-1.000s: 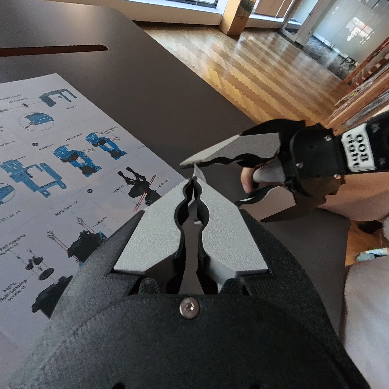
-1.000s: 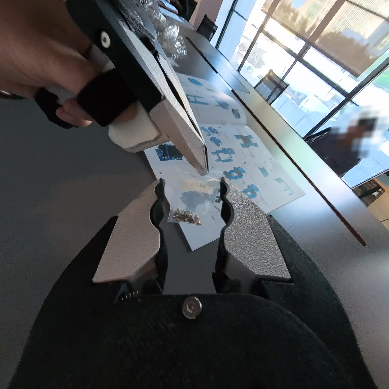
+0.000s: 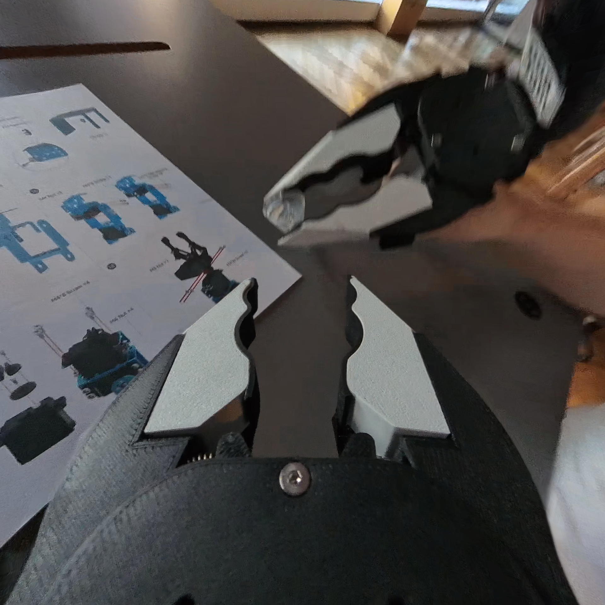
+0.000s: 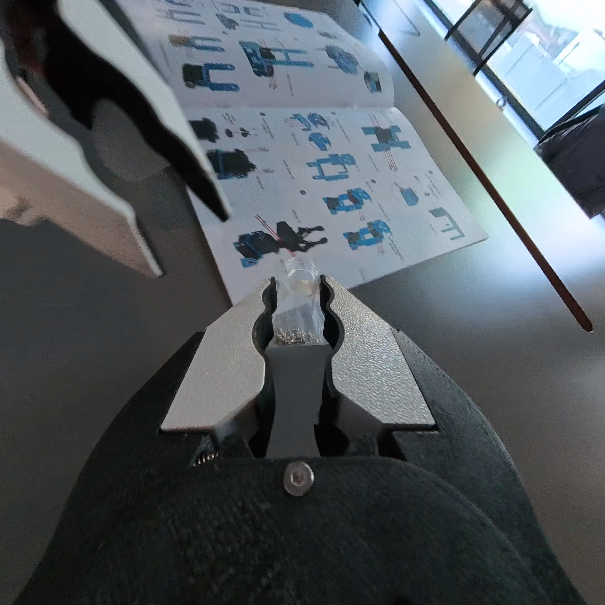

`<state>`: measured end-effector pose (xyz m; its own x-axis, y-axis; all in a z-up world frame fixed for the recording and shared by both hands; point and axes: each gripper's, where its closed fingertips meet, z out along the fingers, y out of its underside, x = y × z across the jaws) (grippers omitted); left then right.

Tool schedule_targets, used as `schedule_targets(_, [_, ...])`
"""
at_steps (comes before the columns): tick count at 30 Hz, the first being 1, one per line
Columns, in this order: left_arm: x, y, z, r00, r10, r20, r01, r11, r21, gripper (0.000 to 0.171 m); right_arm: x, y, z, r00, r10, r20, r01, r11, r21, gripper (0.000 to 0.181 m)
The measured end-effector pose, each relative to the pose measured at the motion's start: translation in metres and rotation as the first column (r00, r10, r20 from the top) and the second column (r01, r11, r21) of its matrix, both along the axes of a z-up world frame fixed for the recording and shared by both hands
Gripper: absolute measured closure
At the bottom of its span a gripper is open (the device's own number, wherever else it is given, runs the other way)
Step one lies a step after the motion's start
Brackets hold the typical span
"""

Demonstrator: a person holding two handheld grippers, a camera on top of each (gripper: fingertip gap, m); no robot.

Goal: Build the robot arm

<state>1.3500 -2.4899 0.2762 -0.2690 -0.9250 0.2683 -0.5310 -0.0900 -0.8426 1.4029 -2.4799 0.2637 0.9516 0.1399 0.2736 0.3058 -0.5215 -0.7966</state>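
My right gripper (image 4: 297,281) is shut on a small clear plastic bag (image 4: 298,304) with several tiny screws at its bottom, held above the dark table (image 4: 82,327). In the left wrist view the right gripper (image 3: 278,226) shows blurred at the upper right, with the bag (image 3: 284,208) pinched at its tips. My left gripper (image 3: 301,281) is open and empty, just below and beside the right one, over the corner of an open instruction booklet (image 3: 98,229). In the right wrist view the left gripper (image 4: 191,244) is at the upper left, jaws apart, over the booklet (image 4: 360,163).
The dark table (image 3: 229,114) has a narrow slot (image 3: 82,49) at the far left and a long groove (image 4: 491,183) beyond the booklet. Its edge drops to a wooden floor (image 3: 327,65). A person's hand (image 3: 523,235) holds the right gripper. A chair (image 4: 491,19) stands by the windows. Some 6 centimetres of space lies between my two pairs of fingers.
The left gripper, shut on the bag before, has opened and let go. The right gripper, open around the bag before, has closed on it and lifted away up and right.
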Motion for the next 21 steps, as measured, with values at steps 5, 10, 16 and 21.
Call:
schedule_targets(5, [-0.003,-0.009,-0.028,0.996,-0.066,-0.053,0.069,0.996,0.057,0.123,0.019,0.017,0.001,0.996,0.026,-0.091,-0.03,0.998,-0.051,0.156])
schedule_targets(10, [-0.002,-0.018,-0.025,0.993,-0.114,-0.034,0.116,0.992,0.05,0.12,0.03,0.049,-0.002,0.989,0.061,-0.134,-0.073,0.994,-0.084,0.156])
schedule_targets(16, [-0.01,-0.02,-0.023,0.991,-0.131,-0.01,0.131,0.987,0.087,0.119,0.026,0.078,0.0,0.974,0.17,-0.152,-0.191,0.972,-0.134,0.156])
schedule_targets(21, [-0.014,-0.015,-0.033,0.987,-0.135,-0.09,0.141,0.988,0.062,0.115,0.021,0.081,-0.016,0.959,0.182,-0.219,-0.227,0.953,-0.201,0.157])
